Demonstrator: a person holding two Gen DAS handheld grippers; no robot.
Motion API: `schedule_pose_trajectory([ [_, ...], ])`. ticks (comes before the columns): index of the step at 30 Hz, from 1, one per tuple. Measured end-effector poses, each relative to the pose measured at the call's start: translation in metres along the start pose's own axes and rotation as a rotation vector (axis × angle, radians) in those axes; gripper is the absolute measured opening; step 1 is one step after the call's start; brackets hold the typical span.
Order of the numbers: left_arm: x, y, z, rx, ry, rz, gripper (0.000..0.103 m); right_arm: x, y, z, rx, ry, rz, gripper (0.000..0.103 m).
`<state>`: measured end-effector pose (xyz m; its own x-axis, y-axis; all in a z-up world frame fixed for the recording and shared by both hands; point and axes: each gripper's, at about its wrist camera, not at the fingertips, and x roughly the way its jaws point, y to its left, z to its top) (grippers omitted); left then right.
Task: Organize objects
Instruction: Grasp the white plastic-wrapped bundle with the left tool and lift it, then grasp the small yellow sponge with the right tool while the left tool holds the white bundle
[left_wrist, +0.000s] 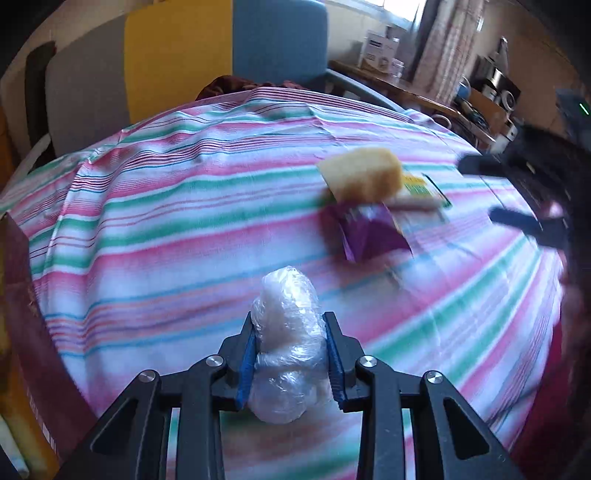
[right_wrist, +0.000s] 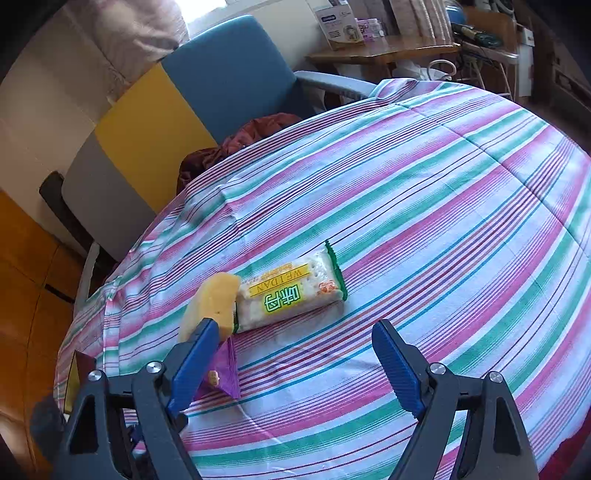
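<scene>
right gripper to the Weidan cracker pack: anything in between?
Bare striped tablecloth only. In the right wrist view the open right gripper faces the Weidan cracker pack over clear cloth; the yellow sponge sits off to the left.

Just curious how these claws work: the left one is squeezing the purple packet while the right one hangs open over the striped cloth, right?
Not quite: the left gripper squeezes the clear plastic-wrapped bundle, as its own wrist view shows. The purple packet lies untouched. The right gripper is open.

On the cracker packet (right_wrist: 291, 291) lying on the striped tabletop (right_wrist: 443, 206), a yellow band carries the word "WEIDAN" — seen upside down from the right wrist view — with large green-outlined Chinese characters beside it, while print on the far white box (right_wrist: 338, 24) stays too small to read.
</scene>
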<state>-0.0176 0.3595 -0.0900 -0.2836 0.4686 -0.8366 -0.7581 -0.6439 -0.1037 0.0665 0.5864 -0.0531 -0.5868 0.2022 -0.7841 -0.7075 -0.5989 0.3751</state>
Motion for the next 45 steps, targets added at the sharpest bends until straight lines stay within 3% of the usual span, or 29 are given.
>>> schedule_pose_trajectory([
  [8,-0.035,0.004,-0.053,0.073,-0.041,0.012,0.033,0.011,0.037,-0.016,-0.162,0.057,0.050,0.086],
  [10,-0.036,0.007,-0.057,0.066,-0.051,0.005,0.033,0.011,0.049,-0.019,-0.206,0.054,0.054,0.092],
  [16,-0.036,0.013,-0.058,0.039,-0.065,-0.020,0.033,0.027,0.090,-0.016,-0.345,0.043,-0.033,0.102],
  [22,-0.035,0.015,-0.061,0.020,-0.075,-0.040,0.033,0.067,0.120,-0.009,-0.448,0.079,-0.124,0.102],
  [25,-0.035,0.017,-0.061,0.014,-0.080,-0.047,0.033,0.088,0.126,-0.007,-0.470,0.129,-0.129,0.102],
  [27,-0.034,0.017,-0.061,0.010,-0.082,-0.054,0.033,0.097,0.128,-0.010,-0.500,0.140,-0.148,0.082],
  [28,-0.033,0.018,-0.061,0.008,-0.083,-0.056,0.033,0.099,0.129,-0.012,-0.520,0.143,-0.169,0.060],
  [34,-0.033,0.019,-0.058,-0.012,-0.079,-0.066,0.032,0.062,0.133,-0.026,-0.636,0.065,-0.146,0.058],
  [39,-0.043,0.020,-0.062,-0.004,-0.078,-0.032,0.032,0.026,0.145,-0.058,-0.778,-0.034,-0.102,0.058],
  [45,-0.073,0.023,-0.073,0.024,-0.118,0.010,0.032,0.013,0.157,-0.098,-0.869,-0.080,-0.047,0.058],
])
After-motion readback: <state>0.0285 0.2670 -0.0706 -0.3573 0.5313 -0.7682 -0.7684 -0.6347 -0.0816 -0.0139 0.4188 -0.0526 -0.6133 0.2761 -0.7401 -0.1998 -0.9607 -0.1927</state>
